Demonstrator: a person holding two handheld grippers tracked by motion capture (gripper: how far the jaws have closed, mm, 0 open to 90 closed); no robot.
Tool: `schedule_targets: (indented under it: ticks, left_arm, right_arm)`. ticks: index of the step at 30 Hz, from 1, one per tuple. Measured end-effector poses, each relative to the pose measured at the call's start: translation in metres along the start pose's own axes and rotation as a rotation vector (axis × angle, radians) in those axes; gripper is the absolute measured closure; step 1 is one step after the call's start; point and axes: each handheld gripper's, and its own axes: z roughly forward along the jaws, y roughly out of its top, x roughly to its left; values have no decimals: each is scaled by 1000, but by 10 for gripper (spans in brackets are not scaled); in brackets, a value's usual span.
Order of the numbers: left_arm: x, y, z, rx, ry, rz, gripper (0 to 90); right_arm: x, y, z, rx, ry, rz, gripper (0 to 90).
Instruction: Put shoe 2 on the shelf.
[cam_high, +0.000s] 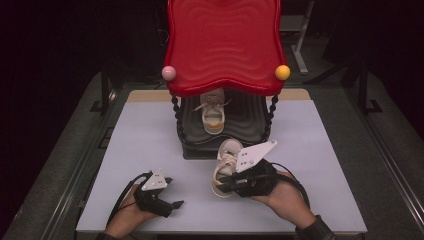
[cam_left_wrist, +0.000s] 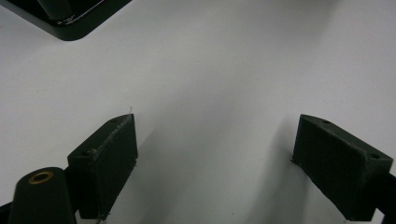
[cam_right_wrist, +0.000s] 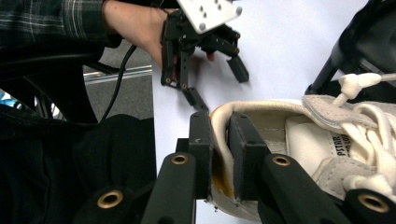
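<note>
We've got one white lace-up sneaker (cam_high: 213, 116) already on the black lower shelf (cam_high: 247, 125) of the red-topped rack (cam_high: 223, 45). 2nd white sneaker (cam_right_wrist: 299, 144) is clamped at the heel by the right gripper (cam_right_wrist: 219, 154), near the rack front, not yet shelved. Left gripper (cam_left_wrist: 212, 158) sits wide, empty, near-left on the pale table (cam_high: 150, 130).

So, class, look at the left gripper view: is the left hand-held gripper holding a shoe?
No, the left hand-held gripper stands open over the bare white table, with nothing between its jaws.

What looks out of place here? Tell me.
Little stands out. One white shoe sits on the black lower shelf under the red tray; its mate is off the rack, pinched at the heel collar by the right gripper.
</note>
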Motion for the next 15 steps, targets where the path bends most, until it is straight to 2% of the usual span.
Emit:
schedule_targets:
  ticks: [3, 6, 15]
  left_arm:
    - [0, 0, 0, 0, 1, 0, 130]
    - [0, 0, 0, 0, 2, 1, 130]
    - [0, 0, 0, 2, 1, 3, 130]
  right_arm:
    - [-3, 8, -6, -5, -10, -23, 797]
    - [-8, 14, -11, -7, -28, -26, 798]
    - [-40, 25, -28, -16, -77, -30, 797]
